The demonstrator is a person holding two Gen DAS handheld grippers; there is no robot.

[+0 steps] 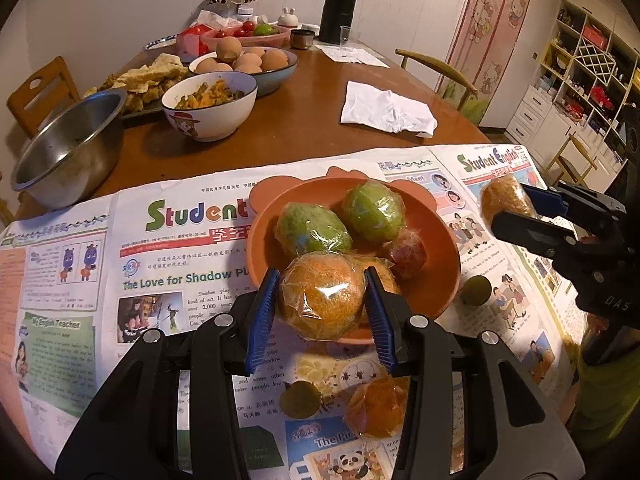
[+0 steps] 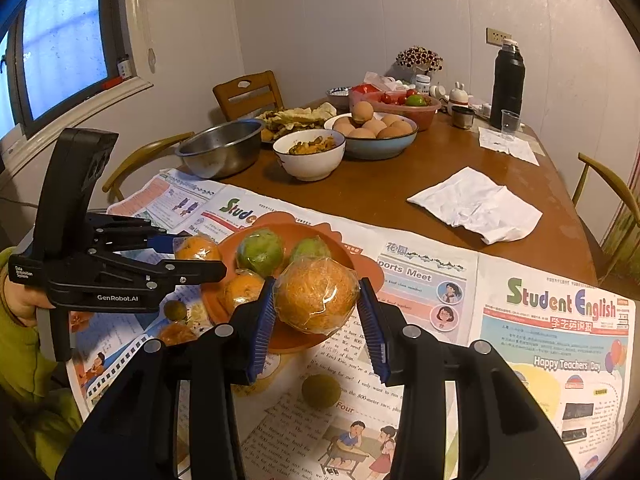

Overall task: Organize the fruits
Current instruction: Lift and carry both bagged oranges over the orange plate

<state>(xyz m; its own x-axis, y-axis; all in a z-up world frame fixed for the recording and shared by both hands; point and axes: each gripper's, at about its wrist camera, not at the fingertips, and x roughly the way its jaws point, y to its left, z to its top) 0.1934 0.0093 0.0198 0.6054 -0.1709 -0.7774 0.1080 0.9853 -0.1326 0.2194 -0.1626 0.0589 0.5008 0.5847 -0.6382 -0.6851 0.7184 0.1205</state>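
Newspaper sheets (image 1: 176,264) are spread over the near part of a brown wooden bench (image 1: 304,120), and an orange bowl (image 1: 436,240) is set on them.

A wrapped orange (image 1: 320,300) is clamped between the blue pads of the left claw (image 1: 322,312), and it is held just over the near rim of the bowl, so the bowl lies directly ahead of and below that claw. A second wrapped orange (image 2: 316,296) is gripped by the right claw (image 2: 318,316); from the left wrist view it is seen held above the newspaper off the bowl's right side, apart from the rim. The left claw is therefore judged the nearer to a drop, while the right one has to be brought across towards the bowl first.

Inside the bowl two green wrapped fruits (image 1: 340,220), a small red fruit (image 1: 408,256) and another orange partly hidden behind the held one are seen. Loose on the paper are a further wrapped orange (image 1: 376,408) and two small dull green-brown round fruits (image 1: 300,400), one near each side of the bowl.

Free space in the bowl's near half is masked by the held fruit in both views, so room for a drop cannot be judged. The lower paper is cut off by the claw bodies.
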